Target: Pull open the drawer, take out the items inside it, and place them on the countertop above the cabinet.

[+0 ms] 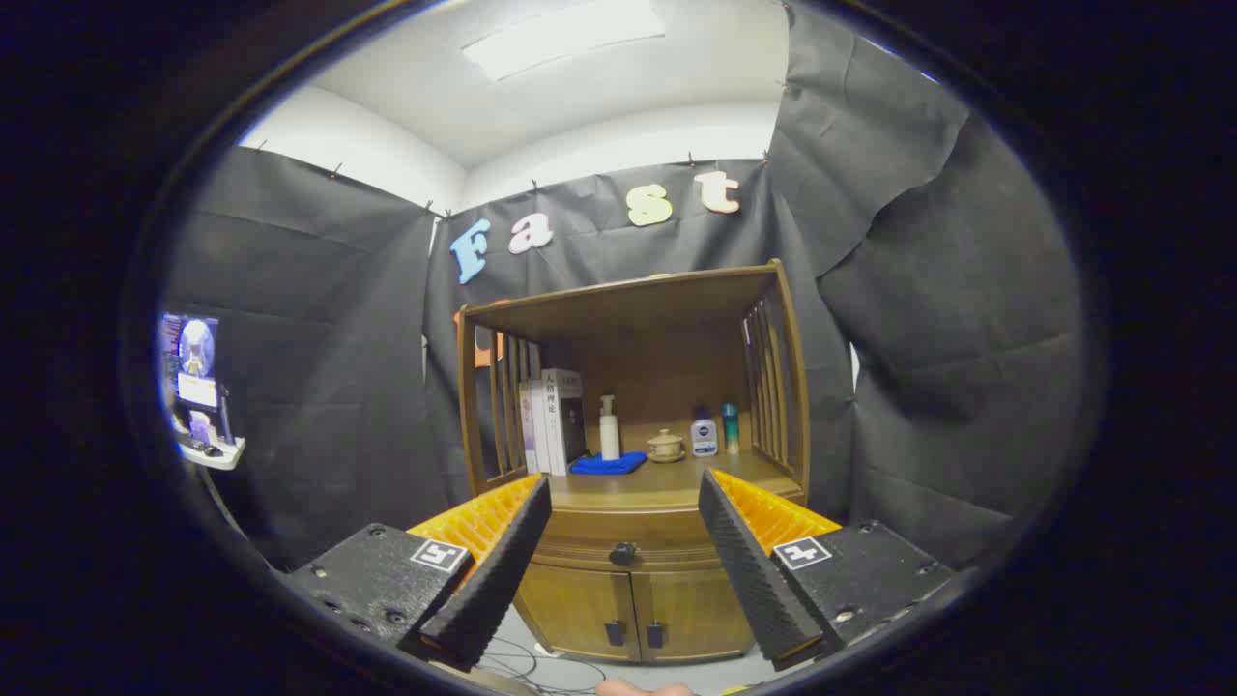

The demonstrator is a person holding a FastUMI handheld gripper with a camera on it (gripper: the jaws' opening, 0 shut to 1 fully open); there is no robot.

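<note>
A: Where are we looking?

B: We are looking at the cabinet (633, 590). Its drawer (623, 551) is sitting shut, just under the countertop (667, 481).

A: What is our gripper (623, 556) doing?

B: It is waiting wide open, holding nothing, well back from the cabinet.

A: Where are we grabbing?

B: The little dark knob (622, 554) on the drawer front. We think it is hard and small, maybe slippery, so we are planning to pinch it tight.
</note>
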